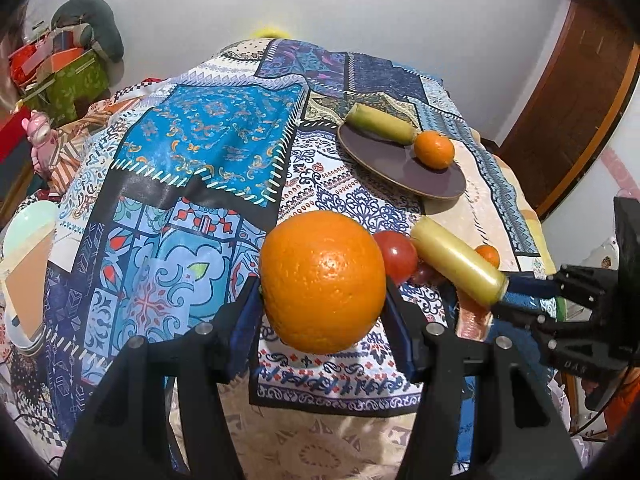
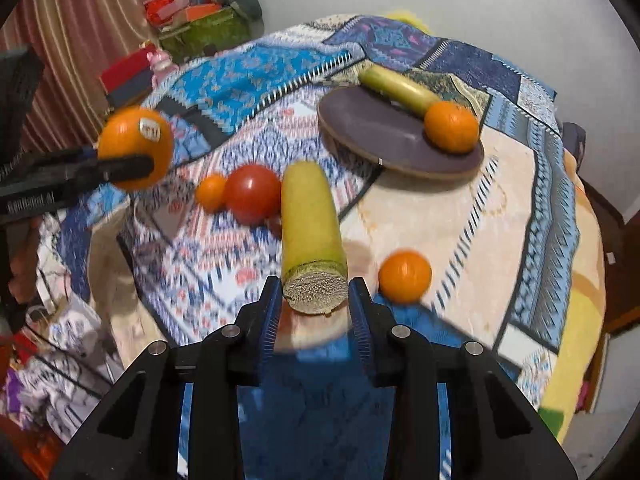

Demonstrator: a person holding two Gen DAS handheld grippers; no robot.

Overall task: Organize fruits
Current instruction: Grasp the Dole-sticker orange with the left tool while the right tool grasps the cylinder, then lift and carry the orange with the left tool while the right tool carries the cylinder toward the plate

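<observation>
My left gripper (image 1: pixel 322 294) is shut on a large orange (image 1: pixel 322 281) and holds it above the patterned cloth; it also shows in the right wrist view (image 2: pixel 135 148). My right gripper (image 2: pixel 314 302) is shut on the cut end of a yellow-green stalk piece (image 2: pixel 310 226), which also shows in the left wrist view (image 1: pixel 458 265). A dark round plate (image 2: pixel 384 136) holds a second stalk piece (image 2: pixel 398 87) and a tangerine (image 2: pixel 451 127). A red tomato (image 2: pixel 252 193) and two small tangerines (image 2: pixel 211 192) (image 2: pixel 405 277) lie on the cloth.
The table is draped in a blue patchwork cloth (image 1: pixel 208 140). Stacked pale bowls (image 1: pixel 24 272) stand at the left edge. Boxes and a cushion (image 1: pixel 72 52) clutter the far left. A wooden door (image 1: pixel 576 112) is at the right.
</observation>
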